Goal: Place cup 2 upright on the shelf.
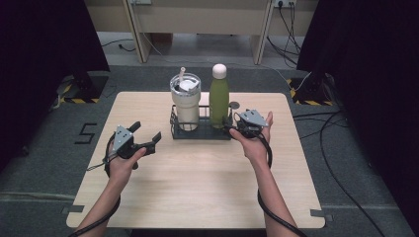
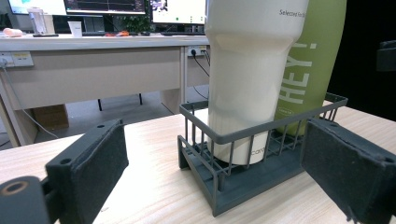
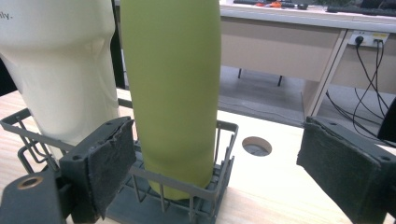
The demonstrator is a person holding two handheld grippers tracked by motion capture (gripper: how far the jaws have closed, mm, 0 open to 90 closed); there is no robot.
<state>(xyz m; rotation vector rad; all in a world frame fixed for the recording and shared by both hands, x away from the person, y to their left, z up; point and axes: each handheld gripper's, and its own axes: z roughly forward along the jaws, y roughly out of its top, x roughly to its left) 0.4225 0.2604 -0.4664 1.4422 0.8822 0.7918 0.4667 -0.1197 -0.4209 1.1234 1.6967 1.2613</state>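
A dark wire rack [image 1: 200, 132] stands at the back middle of the wooden table [image 1: 197, 187]. It holds a cream tumbler [image 1: 185, 103] with a lid and straw on the left and a green bottle [image 1: 219, 98] with a white cap on the right. My left gripper [image 1: 146, 131] is open, a short way left of the rack, and nothing is between its jaws. Its own view looks at the rack [image 2: 261, 128], tumbler [image 2: 247, 70] and bottle [image 2: 308, 60]. My right gripper [image 1: 231, 123] is open at the rack's right end. The bottle [image 3: 173, 93] stands close ahead of it.
A round cable hole [image 1: 233, 104] sits in the table just right of the bottle. Beyond the table are a desk [image 1: 197, 19] and floor cables [image 1: 336, 133]. Dark curtains [image 1: 44, 49] hang on both sides. The table's front half is bare wood.
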